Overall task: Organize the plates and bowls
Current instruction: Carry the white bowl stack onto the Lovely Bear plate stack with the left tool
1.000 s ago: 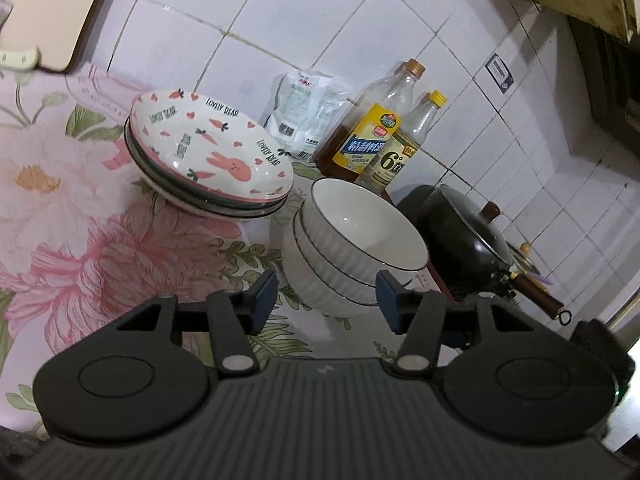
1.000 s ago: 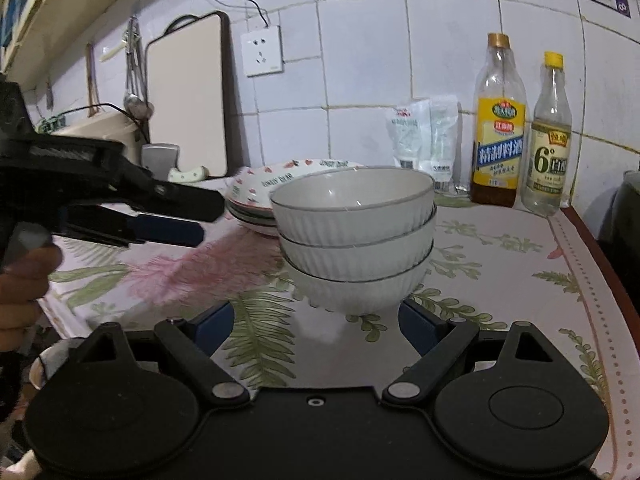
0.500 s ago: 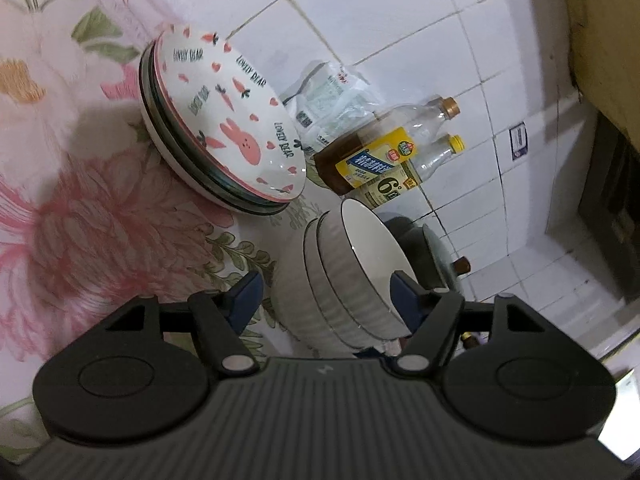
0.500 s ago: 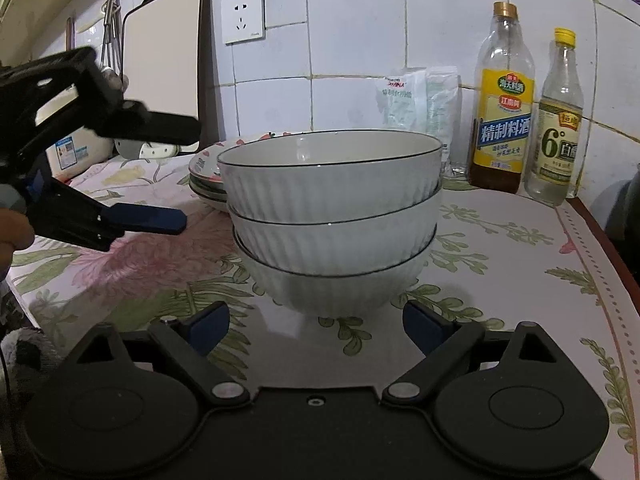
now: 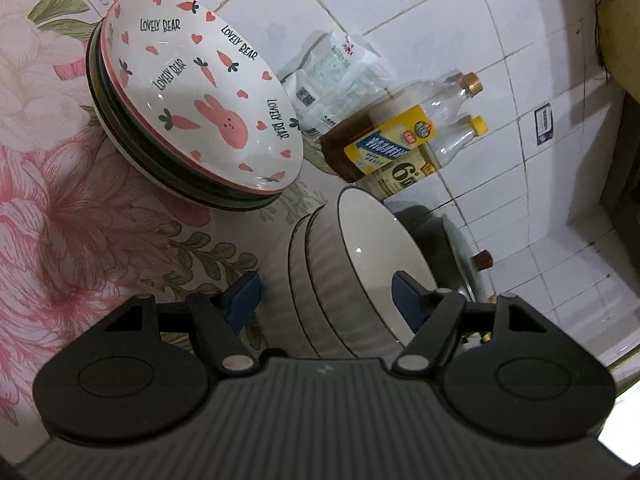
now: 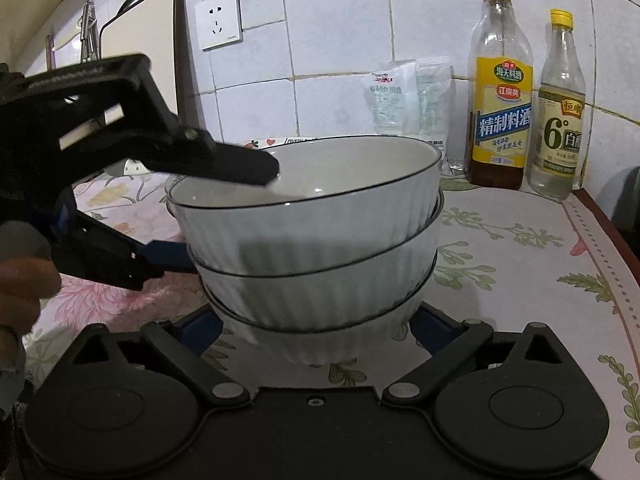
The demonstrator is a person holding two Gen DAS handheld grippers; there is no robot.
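Surface [image 6: 520, 264]: floral cloth in pink and green, spreading ahead of both tools to the tiled wall
Stack of bowls [image 6: 316, 240]: three white ribbed bowls with dark rims, nested, directly ahead of the right tool and between the fingers of both tools; the top bowl sits tilted in the one under it
Stack of plates [image 5: 196, 120]: several plates ahead and to the left of the left tool, the top one printed with a pink rabbit, carrots, hearts and "LOVELY BEAR"; from the right tool only a sliver of its rim shows behind the bowls
Left tool [image 5: 326, 300]: rolled onto its side, jaws apart and straddling the rim of the top bowl, one blue pad inside the bowl and one outside by the stack's wall; whether either pad touches the bowl I cannot tell, perhaps not
Right tool [image 6: 316, 332]: jaws wide and opening, one finger at each side of the bottom bowl, pads apart from its wall
Hand [image 6: 20, 280]: at the left edge of the right view, holding the left tool
Bottles [image 6: 500, 92]: two, yellow-labelled and pale-labelled, upright by the wall, beyond the bowls and to the right of the right tool
Packet [image 6: 408, 100]: clear, leaning on the wall behind the bowls
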